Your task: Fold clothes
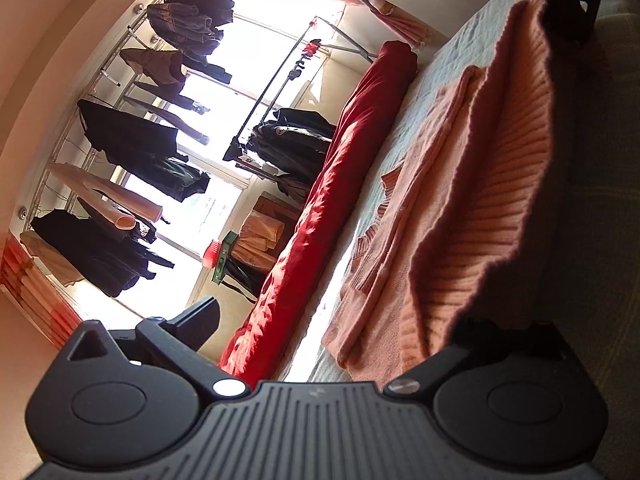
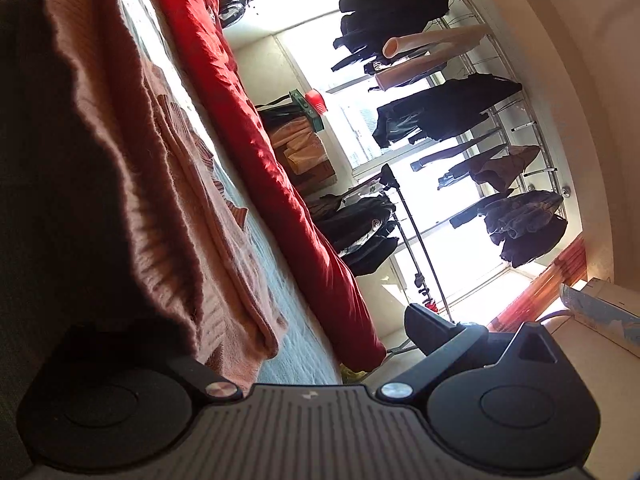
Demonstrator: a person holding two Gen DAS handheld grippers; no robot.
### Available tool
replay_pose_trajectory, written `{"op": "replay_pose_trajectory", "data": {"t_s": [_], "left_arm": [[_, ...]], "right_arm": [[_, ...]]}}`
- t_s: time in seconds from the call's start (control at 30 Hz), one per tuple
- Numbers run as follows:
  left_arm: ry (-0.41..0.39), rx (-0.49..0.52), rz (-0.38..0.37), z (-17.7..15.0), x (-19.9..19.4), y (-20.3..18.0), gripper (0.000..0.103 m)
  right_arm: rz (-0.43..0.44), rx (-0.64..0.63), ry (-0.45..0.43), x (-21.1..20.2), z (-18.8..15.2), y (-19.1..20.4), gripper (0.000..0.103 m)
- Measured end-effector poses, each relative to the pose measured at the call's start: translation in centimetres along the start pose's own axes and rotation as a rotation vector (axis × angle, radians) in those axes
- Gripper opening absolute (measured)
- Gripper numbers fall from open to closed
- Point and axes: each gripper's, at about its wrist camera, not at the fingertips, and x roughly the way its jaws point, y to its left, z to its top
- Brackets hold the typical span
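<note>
A pink ribbed knit sweater [image 1: 452, 184] lies on a pale blue bed cover [image 1: 436, 76]. One side of it is lifted into a standing fold. My left gripper [image 1: 352, 316] is open. Its left finger [image 1: 200, 320] is bare and its right finger is hidden behind the lifted fold. At the top right my right gripper [image 1: 572, 4] shows as a dark shape at the fold's far end. In the right wrist view the sweater [image 2: 160, 168] drapes over the left finger. The right finger [image 2: 428, 328] is free, so the right gripper [image 2: 256, 320] is open.
A long red quilt roll [image 1: 320, 200] [image 2: 260, 160] runs along the bed's far edge. Beyond it stand cardboard boxes [image 2: 308, 152], a rack of dark clothes [image 2: 360, 228] and hanging garments [image 1: 128, 148] before a bright window. A white and blue appliance [image 2: 600, 316] sits at the right.
</note>
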Motion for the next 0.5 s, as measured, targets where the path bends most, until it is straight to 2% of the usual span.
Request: {"op": "replay_pose_trajectory", "data": {"t_s": [0.4, 0.5], "left_arm": [[-0.016, -0.004, 0.049, 0.8, 5.3, 2.3, 0.103], [-0.016, -0.016, 0.041, 1.0, 7.2, 2.9, 0.103]], "right_arm": [[-0.032, 0.013, -0.014, 6.1, 1.5, -2.1, 0.103], [-0.025, 0.021, -0.007, 8.1, 1.7, -2.5, 0.103]]}}
